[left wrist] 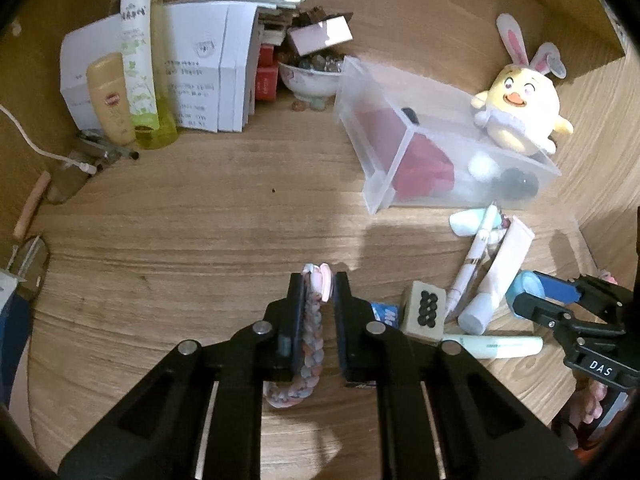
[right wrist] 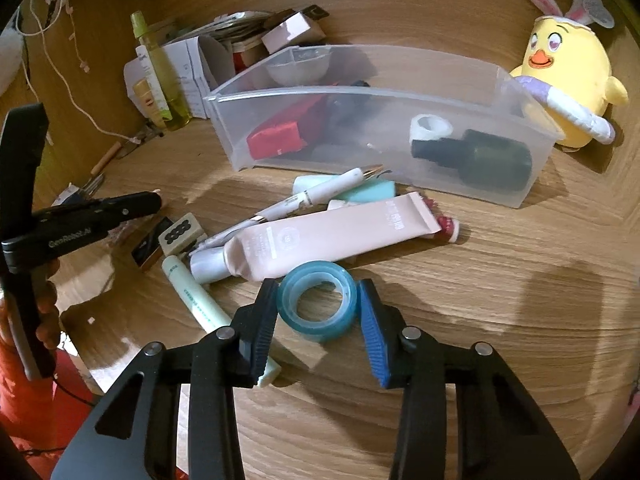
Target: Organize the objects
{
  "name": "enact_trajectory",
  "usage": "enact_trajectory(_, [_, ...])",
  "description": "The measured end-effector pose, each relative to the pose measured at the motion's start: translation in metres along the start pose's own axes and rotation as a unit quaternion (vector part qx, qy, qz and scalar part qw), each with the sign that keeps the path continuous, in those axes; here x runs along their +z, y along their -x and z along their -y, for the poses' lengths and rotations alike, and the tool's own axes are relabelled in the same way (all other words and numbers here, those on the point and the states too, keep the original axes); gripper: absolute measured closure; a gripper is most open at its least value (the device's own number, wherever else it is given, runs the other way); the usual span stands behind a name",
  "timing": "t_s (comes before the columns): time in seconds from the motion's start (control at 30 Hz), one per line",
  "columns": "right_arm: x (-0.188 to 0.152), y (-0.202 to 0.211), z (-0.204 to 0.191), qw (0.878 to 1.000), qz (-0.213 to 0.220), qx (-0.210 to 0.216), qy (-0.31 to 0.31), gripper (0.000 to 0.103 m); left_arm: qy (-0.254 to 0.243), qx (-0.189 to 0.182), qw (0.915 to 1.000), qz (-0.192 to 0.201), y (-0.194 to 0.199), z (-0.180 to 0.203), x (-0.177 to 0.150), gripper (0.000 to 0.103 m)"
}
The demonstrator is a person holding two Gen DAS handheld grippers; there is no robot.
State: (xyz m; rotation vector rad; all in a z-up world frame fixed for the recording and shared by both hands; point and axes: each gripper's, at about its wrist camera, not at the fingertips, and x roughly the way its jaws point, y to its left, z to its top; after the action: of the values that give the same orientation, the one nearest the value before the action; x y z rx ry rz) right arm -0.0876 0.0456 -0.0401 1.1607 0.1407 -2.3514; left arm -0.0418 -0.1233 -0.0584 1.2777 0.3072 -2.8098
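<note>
My left gripper [left wrist: 318,280] is shut on a braided pastel band [left wrist: 312,344], which runs back between the two black pads, its pink end at the tips. It is held just over the wooden desk. In the right wrist view my right gripper [right wrist: 318,285] is shut on a roll of blue tape [right wrist: 312,330] lying flat on the desk, one pad against each side of it. Behind the tape lie a pink tube [right wrist: 332,240], a white pen [right wrist: 320,196] and a pale green marker [right wrist: 192,292]. A clear plastic bin [right wrist: 360,100] with a red box and a dark bottle stands farther back.
A yellow plush chick [right wrist: 568,76] leans at the bin's far right end. White boxes, bottles [left wrist: 136,60] and a bowl of stones [left wrist: 312,76] crowd the back left corner. A small patterned block [left wrist: 426,310] lies between the grippers. A white cable [left wrist: 36,144] runs along the left wall.
</note>
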Motion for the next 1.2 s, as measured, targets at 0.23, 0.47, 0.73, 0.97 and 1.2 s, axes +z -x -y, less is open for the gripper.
enact_trajectory(0.23, [0.009, 0.018, 0.017, 1.000, 0.029, -0.003, -0.011, 0.066, 0.002, -0.006, 0.9998, 0.017, 0.012, 0.008, 0.012, 0.090])
enact_trajectory(0.47, [0.023, 0.028, 0.034, 0.998, 0.058, 0.005, -0.024, 0.066, -0.002, -0.017, 0.9993, 0.033, 0.021, 0.029, 0.029, 0.090])
enact_trajectory(0.73, [0.045, 0.039, 0.046, 0.996, 0.085, 0.002, -0.008, 0.066, -0.017, -0.037, 0.9965, 0.073, 0.036, 0.060, 0.057, 0.090])
enact_trajectory(0.97, [0.068, 0.048, 0.055, 0.994, 0.111, 0.003, 0.004, 0.066, -0.024, -0.049, 0.9952, 0.081, 0.035, 0.077, 0.075, 0.090])
enact_trajectory(1.2, [0.093, 0.049, 0.070, 0.991, 0.130, 0.009, -0.009, 0.066, -0.031, -0.062, 0.9939, 0.085, 0.029, 0.089, 0.096, 0.090])
